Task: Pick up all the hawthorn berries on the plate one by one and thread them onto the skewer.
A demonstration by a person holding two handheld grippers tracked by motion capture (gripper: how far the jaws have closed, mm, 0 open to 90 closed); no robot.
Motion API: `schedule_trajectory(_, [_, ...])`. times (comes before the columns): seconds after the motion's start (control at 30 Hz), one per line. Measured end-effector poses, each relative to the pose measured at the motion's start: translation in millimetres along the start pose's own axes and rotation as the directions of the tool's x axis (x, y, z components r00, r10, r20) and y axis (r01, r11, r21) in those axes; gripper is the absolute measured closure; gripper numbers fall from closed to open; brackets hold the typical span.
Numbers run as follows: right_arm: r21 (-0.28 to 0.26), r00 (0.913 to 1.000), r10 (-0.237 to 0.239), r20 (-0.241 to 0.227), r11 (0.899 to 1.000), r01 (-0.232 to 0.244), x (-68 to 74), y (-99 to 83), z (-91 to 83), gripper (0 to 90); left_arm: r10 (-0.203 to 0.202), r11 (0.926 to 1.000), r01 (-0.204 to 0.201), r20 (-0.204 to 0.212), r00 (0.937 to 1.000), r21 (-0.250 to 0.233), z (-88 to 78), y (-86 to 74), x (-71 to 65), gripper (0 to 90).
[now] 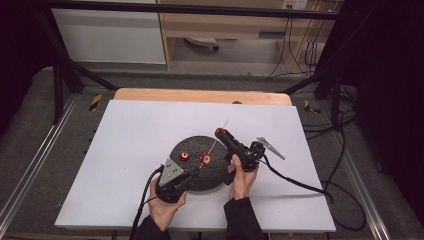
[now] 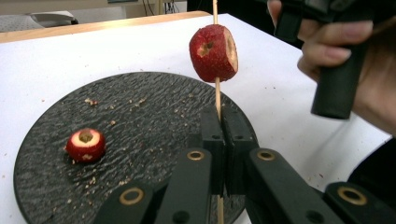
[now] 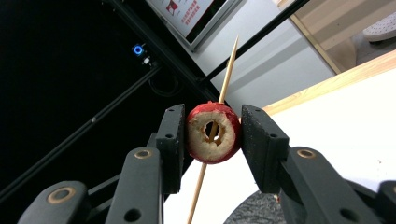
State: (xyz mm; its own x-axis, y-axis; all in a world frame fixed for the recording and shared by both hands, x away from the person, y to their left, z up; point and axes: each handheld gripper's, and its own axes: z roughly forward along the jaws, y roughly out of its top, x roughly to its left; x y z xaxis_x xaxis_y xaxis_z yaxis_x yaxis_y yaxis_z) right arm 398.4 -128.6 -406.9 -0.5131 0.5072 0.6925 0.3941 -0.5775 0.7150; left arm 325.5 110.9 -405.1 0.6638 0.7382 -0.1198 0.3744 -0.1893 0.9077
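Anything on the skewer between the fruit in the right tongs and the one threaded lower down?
Nothing visible. The held fruit in the right tongs has the skewer through its hole, and in the high view the stick runs bare down to the threaded fruit, which sits above the left tongs that clamp the stick.

- A thin wooden skewer (image 2: 217,95) is held upright above a round black textured plate (image 2: 140,121), which sits on a white table.
- A red hollowed fruit piece (image 2: 214,52), cored through the middle, is threaded on the skewer, clear of the plate.
- A second red fruit piece (image 2: 85,144), its pale cut face turned up, lies on the plate's left part, well apart from the skewer, among scattered crumbs.
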Motion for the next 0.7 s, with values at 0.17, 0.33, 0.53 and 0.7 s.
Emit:
schedule_trajectory(0.17, [0.017,0.9998,-0.018,0.000,1.000,0.018,1.8,-4.6,-3.7,61.8,0.003,1.0000,-0.003,0.008,1.0000,0.005,4.4,4.3,0.5,88.6])
schedule_trajectory(0.33, [0.035,0.9994,-0.033,-0.001,0.999,0.033,3.0,-9.0,-6.6,61.8,0.000,1.0000,0.000,0.015,0.9999,0.007,8.2,7.7,1.0,88.6])
schedule_trajectory(0.53, [0.049,0.9988,-0.049,-0.005,0.998,0.050,3.9,-12.8,-9.9,61.8,0.007,1.0000,-0.007,0.018,0.9998,0.007,11.2,9.6,1.1,88.6])
schedule_trajectory(0.7, [0.057,0.9989,-0.046,-0.005,0.997,0.046,4.6,-13.5,-10.3,61.7,0.002,1.0000,-0.003,0.027,0.9996,0.006,12.0,10.1,2.0,88.6])
